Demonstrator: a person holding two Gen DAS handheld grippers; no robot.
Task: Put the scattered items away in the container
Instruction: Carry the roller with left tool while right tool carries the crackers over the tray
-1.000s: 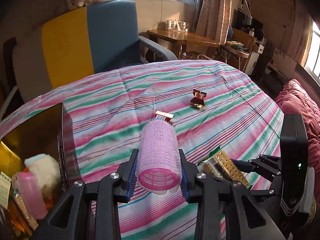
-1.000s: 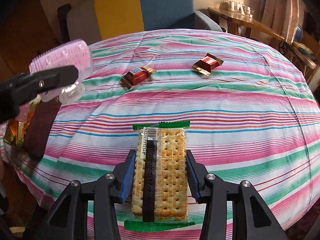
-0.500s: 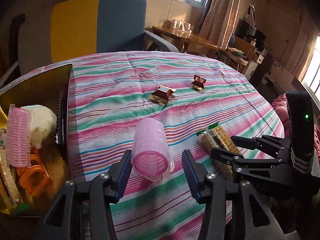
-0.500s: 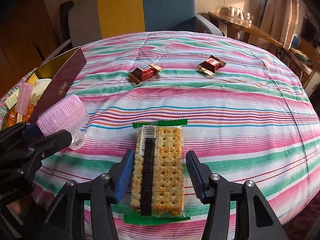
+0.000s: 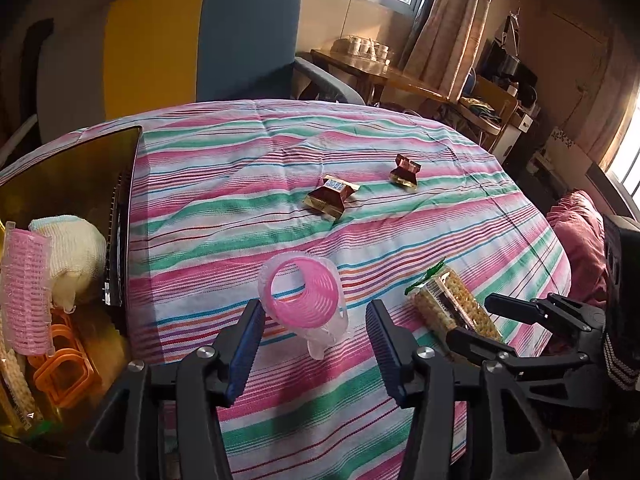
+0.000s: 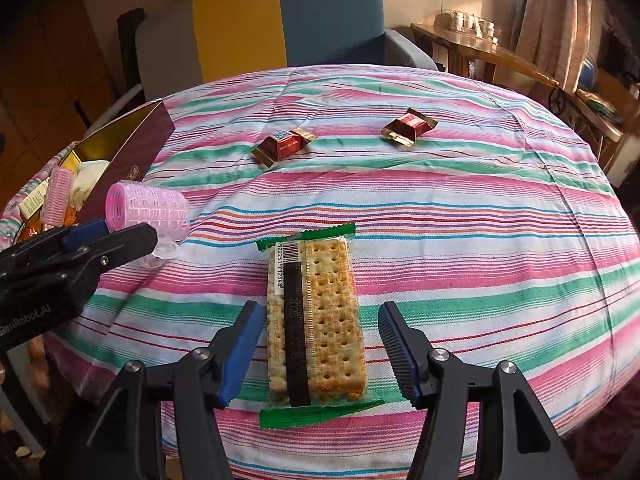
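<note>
A pink hair roller [image 5: 306, 300] lies on the striped tablecloth between the fingers of my left gripper [image 5: 316, 344], which is open and not touching it; it also shows in the right wrist view [image 6: 148, 212]. A cracker pack [image 6: 316, 328] lies flat between the fingers of my right gripper [image 6: 320, 352], which is open. Two red-gold candies [image 6: 284, 146] [image 6: 408, 128] lie farther back on the cloth. The gold-lined box [image 5: 80, 168] at the left holds another pink roller [image 5: 26, 288], a cream cloth and orange pieces.
The round table's edge curves close in front of both grippers. A blue and yellow armchair [image 6: 288, 24] stands behind the table. A wooden side table [image 5: 384, 76] and clutter are at the back right. A red cushion [image 5: 576, 236] lies beyond the right edge.
Both grippers opened. The left one let the pink roller down onto the cloth beside the box; the right one let go of the cracker pack, which now lies flat.
</note>
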